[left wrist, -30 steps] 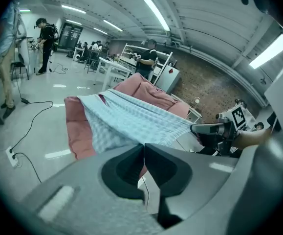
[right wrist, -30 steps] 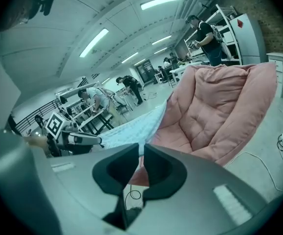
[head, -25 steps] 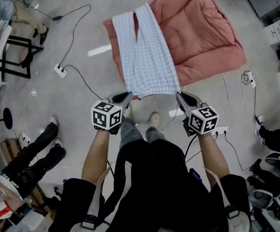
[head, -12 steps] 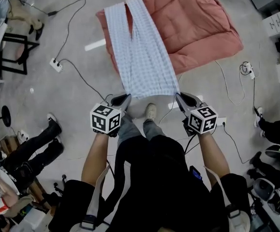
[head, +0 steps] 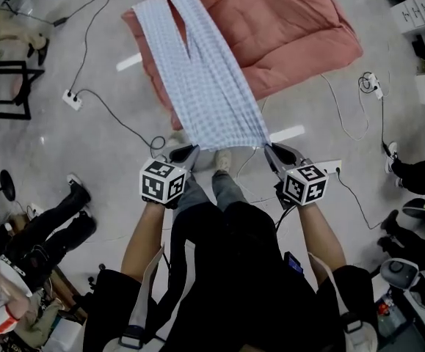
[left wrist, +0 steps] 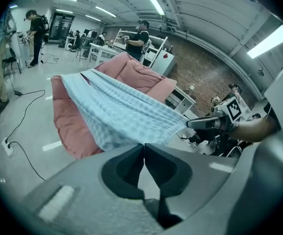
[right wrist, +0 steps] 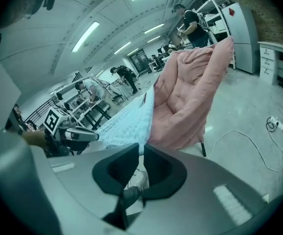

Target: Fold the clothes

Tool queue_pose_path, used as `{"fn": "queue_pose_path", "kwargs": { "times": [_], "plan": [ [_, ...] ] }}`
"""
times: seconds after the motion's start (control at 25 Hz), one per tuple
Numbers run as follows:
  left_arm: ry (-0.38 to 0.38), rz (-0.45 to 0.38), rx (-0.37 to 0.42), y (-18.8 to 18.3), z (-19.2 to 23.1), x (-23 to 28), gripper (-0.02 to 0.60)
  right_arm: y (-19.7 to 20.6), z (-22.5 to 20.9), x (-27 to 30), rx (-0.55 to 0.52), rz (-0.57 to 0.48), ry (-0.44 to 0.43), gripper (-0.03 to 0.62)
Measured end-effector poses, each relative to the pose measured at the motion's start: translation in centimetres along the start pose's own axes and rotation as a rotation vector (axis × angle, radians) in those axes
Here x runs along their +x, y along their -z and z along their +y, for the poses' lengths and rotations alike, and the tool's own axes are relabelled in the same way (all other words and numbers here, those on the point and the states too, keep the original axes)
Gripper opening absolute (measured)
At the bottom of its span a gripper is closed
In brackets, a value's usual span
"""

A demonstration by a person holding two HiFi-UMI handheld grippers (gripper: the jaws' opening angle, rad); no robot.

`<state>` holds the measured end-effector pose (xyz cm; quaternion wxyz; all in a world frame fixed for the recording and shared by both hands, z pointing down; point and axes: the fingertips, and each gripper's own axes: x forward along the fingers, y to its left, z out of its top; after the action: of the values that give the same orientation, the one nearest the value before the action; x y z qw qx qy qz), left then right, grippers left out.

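Observation:
Light blue checked trousers (head: 205, 79) lie stretched over a pink quilt (head: 293, 35), legs at the far end, waist end off the near edge. My left gripper (head: 192, 149) is shut on the waist's left corner. My right gripper (head: 269, 147) is shut on the right corner, and the waist edge hangs taut between them above the floor. In the left gripper view the jaws (left wrist: 142, 146) meet on the cloth (left wrist: 121, 116), with the right gripper (left wrist: 195, 124) beyond. In the right gripper view the jaws (right wrist: 142, 148) pinch the cloth (right wrist: 126, 126) beside the quilt (right wrist: 190, 97).
Cables and power strips (head: 70, 97) (head: 329, 167) run over the grey floor around the quilt. A bystander's legs (head: 51, 218) are at the left, a black stool (head: 6, 94) at the far left, white drawers (head: 418, 13) at the upper right. My shoe (head: 223, 160) is below the waist edge.
Both grippers have drawn the waist end back from the quilt and lower, still shut on its corners. The trousers now slant more to the upper left in the head view.

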<state>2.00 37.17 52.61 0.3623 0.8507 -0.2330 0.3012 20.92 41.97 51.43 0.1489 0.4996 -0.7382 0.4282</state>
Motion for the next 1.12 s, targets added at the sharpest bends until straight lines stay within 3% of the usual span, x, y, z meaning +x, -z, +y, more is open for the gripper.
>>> {"fn": "queue_pose_path", "kwargs": {
  "times": [0.36,0.72,0.84,1.0,1.12],
  "plan": [
    [-0.068,0.036,0.025,0.2,0.6,4.9,0.077,-2.6,-4.7,-0.4,-0.038,-0.024,0.072,0.034],
    [-0.092,0.040,-0.086,3.2,3.0,9.1,0.086,-3.9,-8.2,1.1,-0.046,-0.015,0.122,0.034],
    [-0.073,0.013,-0.180,3.3,3.6,11.2,0.114,-3.8,-8.7,1.6,-0.045,-0.005,0.120,0.034],
    [0.012,-0.101,-0.448,2.6,3.9,14.6,0.154,-3.8,-10.4,1.6,-0.032,0.008,0.131,0.034],
    [0.060,-0.173,-0.574,2.4,4.4,16.8,0.211,-3.7,-11.2,1.7,-0.023,0.014,0.141,0.034]
  ]
}}
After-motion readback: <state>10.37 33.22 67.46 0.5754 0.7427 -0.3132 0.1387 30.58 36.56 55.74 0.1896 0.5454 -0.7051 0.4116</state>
